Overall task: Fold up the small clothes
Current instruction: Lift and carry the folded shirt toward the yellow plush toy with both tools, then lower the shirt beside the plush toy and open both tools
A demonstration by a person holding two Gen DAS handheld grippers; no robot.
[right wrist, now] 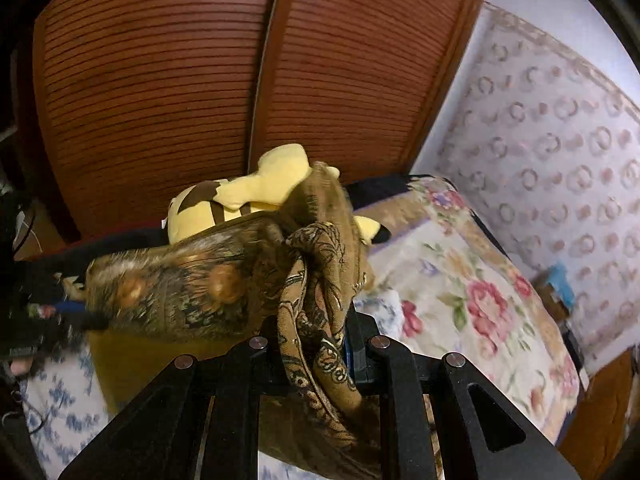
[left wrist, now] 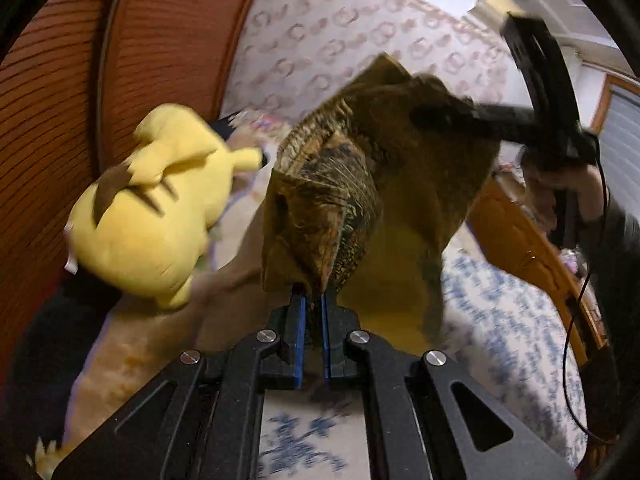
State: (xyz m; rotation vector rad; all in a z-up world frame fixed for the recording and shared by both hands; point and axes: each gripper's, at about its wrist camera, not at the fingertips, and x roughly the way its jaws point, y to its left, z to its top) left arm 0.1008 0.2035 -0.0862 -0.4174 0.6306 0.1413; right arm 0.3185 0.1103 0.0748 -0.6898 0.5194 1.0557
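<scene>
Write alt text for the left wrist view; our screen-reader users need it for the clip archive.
The left gripper pinches an edge of a brown patterned cloth held up over a bed, while the right gripper grips its far side. A yellow plush toy lies to the left, before a wooden louvred door.

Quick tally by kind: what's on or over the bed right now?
Brown patterned garment: 1
Yellow plush toy: 1
Floral quilt: 1
Blue-and-white bedsheet: 1
Hand-held gripper: 2, left hand-held gripper and right hand-held gripper, each clamped on the garment
Total: 6
</scene>
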